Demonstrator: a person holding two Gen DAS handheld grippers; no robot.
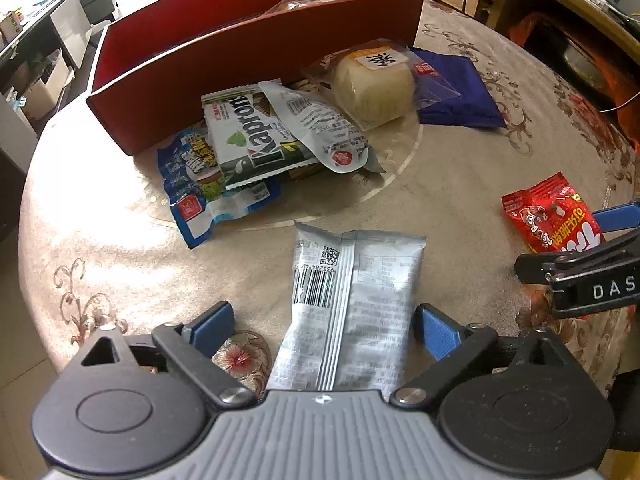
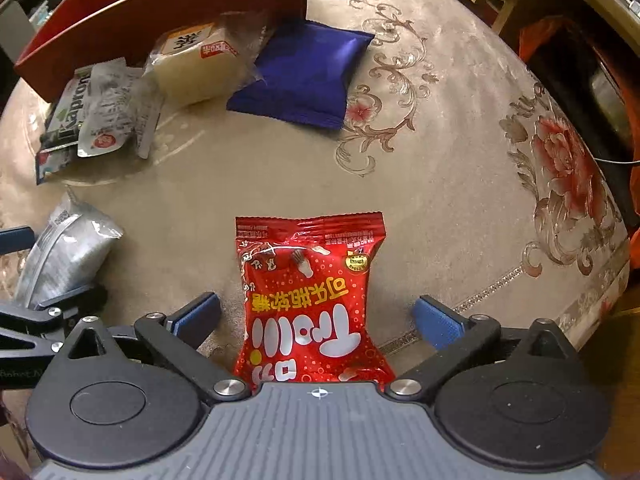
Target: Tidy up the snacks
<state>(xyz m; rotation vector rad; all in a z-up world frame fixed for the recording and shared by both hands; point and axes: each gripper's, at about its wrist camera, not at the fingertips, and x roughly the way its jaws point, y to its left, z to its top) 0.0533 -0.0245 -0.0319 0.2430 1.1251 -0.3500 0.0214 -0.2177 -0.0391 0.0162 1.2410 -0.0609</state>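
Observation:
A silver snack packet (image 1: 352,304) lies flat on the table between the spread fingers of my left gripper (image 1: 322,326), which is open; neither blue pad touches it. A red candy bag (image 2: 312,304) lies between the wide fingers of my right gripper (image 2: 318,318), also open with gaps on both sides. The red bag (image 1: 554,220) shows at the right of the left wrist view, beside the right gripper (image 1: 584,264). The silver packet (image 2: 68,252) appears at the left of the right wrist view.
A red box (image 1: 224,64) stands at the far side of the round table (image 1: 120,248). In front of it lie a green wafer pack (image 1: 256,140), a blue-white packet (image 1: 196,192), a wrapped pale cake (image 1: 372,84) and a dark blue pouch (image 2: 304,72). Furniture surrounds the table.

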